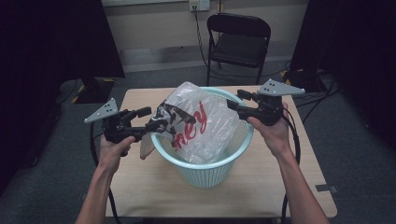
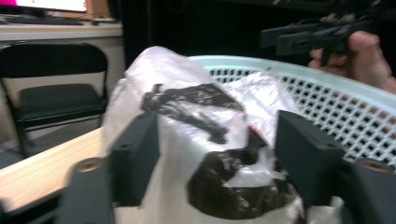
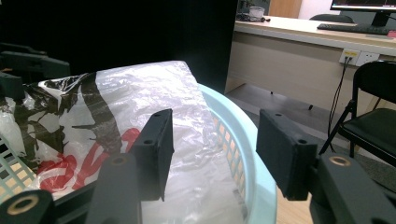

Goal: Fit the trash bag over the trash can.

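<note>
Plastic bag (image 1: 198,123) printed "ney" in red, inside the basket (image 1: 205,172). Left gripper (image 1: 150,127) jaws spread around bag; right gripper (image 1: 232,105) jaws spread, straddling the rim.

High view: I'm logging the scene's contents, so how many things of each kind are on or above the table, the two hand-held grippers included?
Grippers: 2, the left gripper and the right gripper
Baskets: 1, the pale green basket
Plastic bags: 1, the clear plastic bag with red and black print, sitting in the basket
Total: 4
</note>
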`<state>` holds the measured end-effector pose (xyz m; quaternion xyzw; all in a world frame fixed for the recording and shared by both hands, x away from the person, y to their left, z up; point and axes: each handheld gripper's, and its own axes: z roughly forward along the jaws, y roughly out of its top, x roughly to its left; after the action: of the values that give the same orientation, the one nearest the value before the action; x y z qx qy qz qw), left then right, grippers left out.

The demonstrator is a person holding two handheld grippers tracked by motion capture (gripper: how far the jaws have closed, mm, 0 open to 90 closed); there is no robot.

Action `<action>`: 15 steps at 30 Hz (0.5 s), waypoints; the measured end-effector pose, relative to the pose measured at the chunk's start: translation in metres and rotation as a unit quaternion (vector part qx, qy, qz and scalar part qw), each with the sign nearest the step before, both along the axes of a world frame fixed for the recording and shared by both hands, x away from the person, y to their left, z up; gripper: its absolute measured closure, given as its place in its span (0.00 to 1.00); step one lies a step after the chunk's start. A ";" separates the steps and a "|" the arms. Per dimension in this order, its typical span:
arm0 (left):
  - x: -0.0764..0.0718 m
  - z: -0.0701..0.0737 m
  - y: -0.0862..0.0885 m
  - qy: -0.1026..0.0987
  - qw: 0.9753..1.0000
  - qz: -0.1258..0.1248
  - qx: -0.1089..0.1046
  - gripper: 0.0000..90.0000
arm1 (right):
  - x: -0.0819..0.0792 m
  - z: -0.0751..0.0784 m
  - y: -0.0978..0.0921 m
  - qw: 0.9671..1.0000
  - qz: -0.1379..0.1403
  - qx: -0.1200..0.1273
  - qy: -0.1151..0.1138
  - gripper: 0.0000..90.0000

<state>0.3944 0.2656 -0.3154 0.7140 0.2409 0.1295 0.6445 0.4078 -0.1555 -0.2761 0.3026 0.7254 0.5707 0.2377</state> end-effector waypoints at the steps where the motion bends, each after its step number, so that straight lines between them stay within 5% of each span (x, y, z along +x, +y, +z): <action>1: 0.000 0.000 0.000 -0.002 1.000 0.007 -0.001 0.50 | 0.000 0.000 0.001 1.000 0.000 0.000 0.000 0.51; 4: 0.000 0.005 0.003 -0.014 0.999 0.028 0.010 0.71 | 0.000 0.000 0.002 1.000 0.003 -0.002 0.000 0.51; 8: 0.000 0.012 0.005 -0.023 0.999 0.025 0.020 0.96 | 0.000 0.000 0.003 1.000 0.005 -0.002 0.000 0.50; 15: -0.006 0.037 -0.007 -0.046 0.999 0.004 0.026 1.00 | 0.002 -0.003 0.011 1.000 0.020 -0.002 0.003 0.49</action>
<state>0.3879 0.2587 -0.2780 0.7229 0.2101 0.1709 0.6357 0.4094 -0.1440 -0.2793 0.2898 0.7329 0.5730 0.2247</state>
